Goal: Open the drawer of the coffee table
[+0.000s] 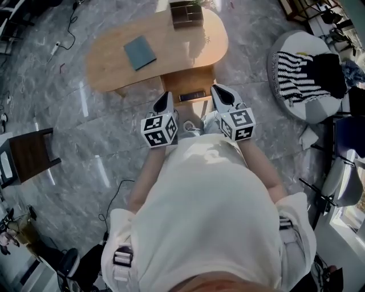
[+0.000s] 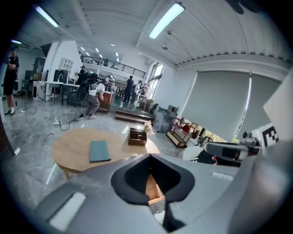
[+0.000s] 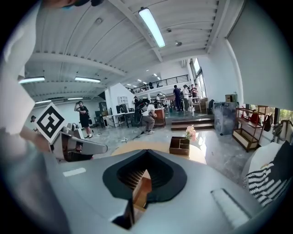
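Head view, looking steeply down: the coffee table point(image 1: 114, 63) lies ahead of you, and its drawer point(image 1: 185, 81) stands pulled out from the table's near edge toward you. Your left gripper point(image 1: 165, 96) and right gripper point(image 1: 217, 88) are held side by side in front of your body, and the drawer's front falls between their two tips. In the left gripper view the jaws are pressed together with nothing held between them. The wooden drawer point(image 2: 153, 189) shows only through the dark hollow behind the tips, below the gripper and clear of it. In the right gripper view your jaws likewise meet along their length and carry nothing. The drawer point(image 3: 142, 189) again lies below, apart from the tips. The open drawer holds one dark, flat rectangular object point(image 1: 192, 95) near its front panel; what it is cannot be told. On the tabletop a teal book point(image 1: 140, 52) lies flat near the middle. A dark brown box point(image 1: 186, 12) divided into compartments sits at the table's far end, well apart from both grippers. What lies in its compartments cannot be made out. In the right gripper view pink flowers point(image 3: 190, 132) show just beside that box. A round pouf point(image 1: 285, 51) bearing a striped cloth point(image 1: 296, 77) stands to your right of the table.
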Demonstrator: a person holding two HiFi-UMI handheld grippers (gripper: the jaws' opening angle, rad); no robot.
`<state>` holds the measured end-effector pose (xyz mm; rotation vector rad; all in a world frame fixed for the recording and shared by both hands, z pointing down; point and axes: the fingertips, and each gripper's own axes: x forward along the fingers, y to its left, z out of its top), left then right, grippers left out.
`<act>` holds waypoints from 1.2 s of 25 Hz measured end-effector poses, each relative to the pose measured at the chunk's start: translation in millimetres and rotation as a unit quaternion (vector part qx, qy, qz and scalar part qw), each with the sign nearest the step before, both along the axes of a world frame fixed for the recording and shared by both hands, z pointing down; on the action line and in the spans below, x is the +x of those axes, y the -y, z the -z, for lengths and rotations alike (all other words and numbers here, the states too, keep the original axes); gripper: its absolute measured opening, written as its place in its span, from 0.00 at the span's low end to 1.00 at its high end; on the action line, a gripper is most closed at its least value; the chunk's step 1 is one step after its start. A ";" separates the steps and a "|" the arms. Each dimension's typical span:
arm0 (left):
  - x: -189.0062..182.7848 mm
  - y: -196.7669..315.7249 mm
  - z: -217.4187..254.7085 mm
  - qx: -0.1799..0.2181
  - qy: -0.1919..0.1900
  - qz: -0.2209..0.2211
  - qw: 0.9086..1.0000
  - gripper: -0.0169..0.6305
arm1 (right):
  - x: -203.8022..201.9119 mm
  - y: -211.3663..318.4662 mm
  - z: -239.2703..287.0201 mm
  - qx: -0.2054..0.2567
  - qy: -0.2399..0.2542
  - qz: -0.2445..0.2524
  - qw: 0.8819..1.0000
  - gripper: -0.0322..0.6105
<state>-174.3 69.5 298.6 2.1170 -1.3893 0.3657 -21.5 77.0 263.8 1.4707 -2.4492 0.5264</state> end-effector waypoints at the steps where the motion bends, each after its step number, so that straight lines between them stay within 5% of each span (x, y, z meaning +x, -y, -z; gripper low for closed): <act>1: -2.2 0.1 2.1 0.004 0.000 0.002 1.000 0.03 | 0.1 -0.6 1.7 0.002 0.001 -0.001 1.000 0.05; 30: -15.1 -10.6 3.9 0.000 -0.025 0.025 0.999 0.03 | -11.4 -0.7 12.5 0.012 0.014 0.023 1.000 0.05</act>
